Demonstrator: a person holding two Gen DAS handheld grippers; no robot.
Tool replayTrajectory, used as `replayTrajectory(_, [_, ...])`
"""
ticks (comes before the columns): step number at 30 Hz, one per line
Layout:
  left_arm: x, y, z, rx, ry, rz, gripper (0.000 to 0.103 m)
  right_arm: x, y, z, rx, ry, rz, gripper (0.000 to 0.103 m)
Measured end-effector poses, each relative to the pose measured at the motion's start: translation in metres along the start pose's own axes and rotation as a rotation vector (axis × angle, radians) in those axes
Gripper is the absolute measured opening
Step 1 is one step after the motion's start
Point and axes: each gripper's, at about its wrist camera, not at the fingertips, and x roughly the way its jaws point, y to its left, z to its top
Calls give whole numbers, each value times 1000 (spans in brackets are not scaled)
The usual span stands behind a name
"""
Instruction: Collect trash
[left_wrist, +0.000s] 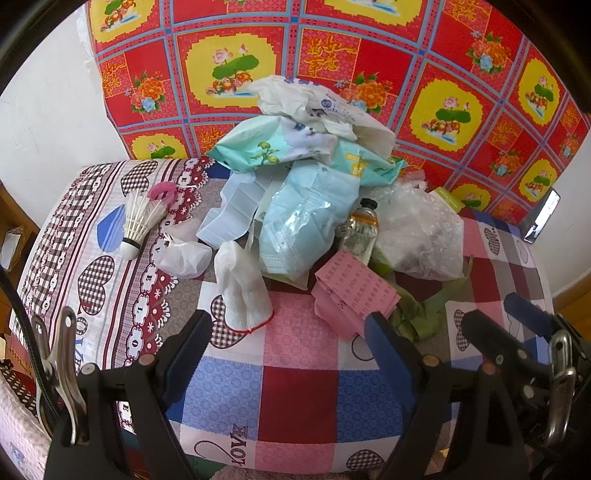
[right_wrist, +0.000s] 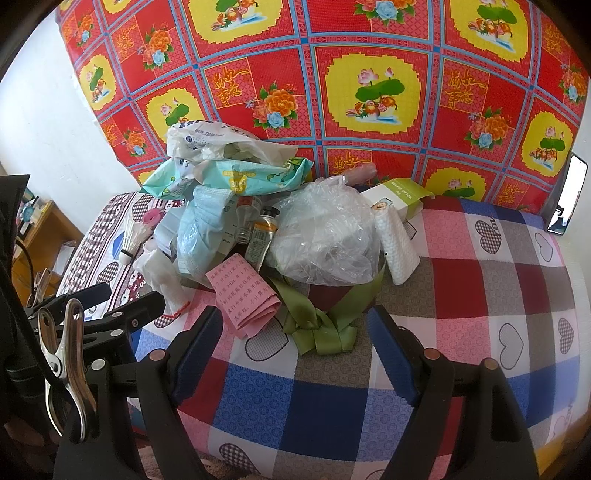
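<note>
A heap of trash lies on a patchwork-covered surface (left_wrist: 295, 387). In the left wrist view it holds a white glove (left_wrist: 242, 284), a folded pink paper (left_wrist: 354, 291), a pack of blue face masks (left_wrist: 303, 225), a small bottle (left_wrist: 360, 232), a clear plastic bag (left_wrist: 421, 232) and a teal tissue pack (left_wrist: 280, 147). My left gripper (left_wrist: 290, 339) is open and empty, just short of the glove and the pink paper. In the right wrist view my right gripper (right_wrist: 295, 339) is open and empty over a green ribbon (right_wrist: 321, 325), beside the pink paper (right_wrist: 243, 295) and the plastic bag (right_wrist: 325, 236).
A shuttlecock (left_wrist: 142, 225) and a pink ring (left_wrist: 164, 192) lie at the left. A white roll (right_wrist: 397, 243) and a green-white box (right_wrist: 399, 195) lie right of the heap. A red and yellow floral cloth (right_wrist: 369, 92) rises behind. A phone (right_wrist: 567, 195) leans far right.
</note>
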Motion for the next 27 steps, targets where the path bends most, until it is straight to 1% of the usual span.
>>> replayTrajectory(15, [0,-6,-2,-20,12,-2,89,0,-2,4,-23,0,22,82])
replayTrajectory(20, [4,-5,2,-41,17,-4,87,3,-9,8,-34,3,54,80])
replayTrajectory(27, [10,5,2,-79,14,42,85,8,-15,12,-61,0,121,79])
